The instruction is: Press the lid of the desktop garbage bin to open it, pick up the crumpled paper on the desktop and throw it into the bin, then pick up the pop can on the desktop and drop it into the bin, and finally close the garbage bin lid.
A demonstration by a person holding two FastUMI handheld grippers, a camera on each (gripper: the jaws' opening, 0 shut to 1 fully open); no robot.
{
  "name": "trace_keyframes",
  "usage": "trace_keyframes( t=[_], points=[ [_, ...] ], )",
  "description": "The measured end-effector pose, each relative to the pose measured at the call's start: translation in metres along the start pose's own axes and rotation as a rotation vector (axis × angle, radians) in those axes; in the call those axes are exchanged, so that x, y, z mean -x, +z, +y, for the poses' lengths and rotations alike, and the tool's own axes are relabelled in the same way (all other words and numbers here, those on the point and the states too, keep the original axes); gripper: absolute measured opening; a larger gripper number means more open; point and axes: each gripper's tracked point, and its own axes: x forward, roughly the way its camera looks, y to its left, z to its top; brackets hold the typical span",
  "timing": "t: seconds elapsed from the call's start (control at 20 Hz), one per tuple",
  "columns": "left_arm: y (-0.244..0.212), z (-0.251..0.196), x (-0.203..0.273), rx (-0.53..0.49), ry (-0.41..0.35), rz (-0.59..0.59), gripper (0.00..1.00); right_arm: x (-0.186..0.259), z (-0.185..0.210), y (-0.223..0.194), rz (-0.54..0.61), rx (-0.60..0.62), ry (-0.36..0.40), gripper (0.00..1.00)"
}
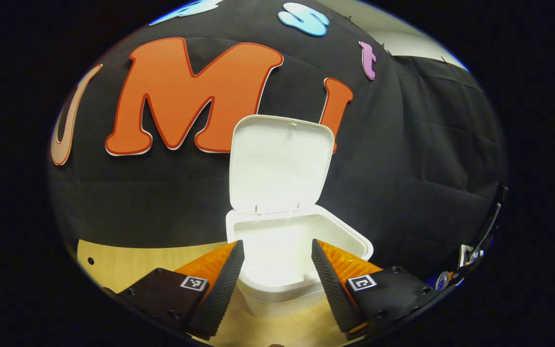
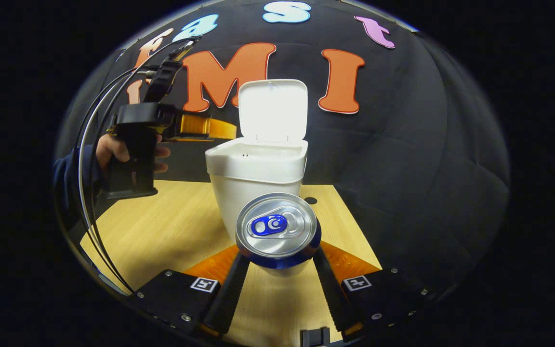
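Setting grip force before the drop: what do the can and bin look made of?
The can: thin metal, likely aluminium, with a brushed silvery top and pull tab. The bin: apparently white plastic, smooth and matte, moulded with rounded corners and a hinged lid.

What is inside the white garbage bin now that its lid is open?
In the left gripper view, the garbage bin stands with its lid upright. Its inside looks bright white and overexposed, so no contents can be made out. The bottom is hidden from view.
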Motion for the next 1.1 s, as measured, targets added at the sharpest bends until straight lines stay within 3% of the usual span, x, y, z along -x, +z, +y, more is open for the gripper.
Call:
trace_keyframes(
  t=[0.05,0.1,0.5,0.8,1.1],
  points=[
    [-0.001,0.003,0.005,-0.021,0.012,0.0,0.99,-0.002,-0.001,0.007,-0.01,0.001,0.003,0.79],
    [-0.002,0.005,0.009,-0.043,0.019,-0.005,1.0,0.002,-0.004,0.011,-0.018,0.002,0.003,0.8],
    [-0.018,0.01,0.067,-0.217,0.092,-0.029,1.0,-0.004,-0.012,0.065,-0.112,0.031,0.035,0.79],
    [-0.026,0.034,0.11,-0.194,0.19,-0.047,1.0,-0.021,-0.002,0.111,-0.183,0.082,0.087,0.79],
    [-0.043,0.072,0.164,-0.168,0.336,-0.033,1.0,-0.041,0.011,0.145,-0.226,0.112,0.145,0.79]
  ],
)
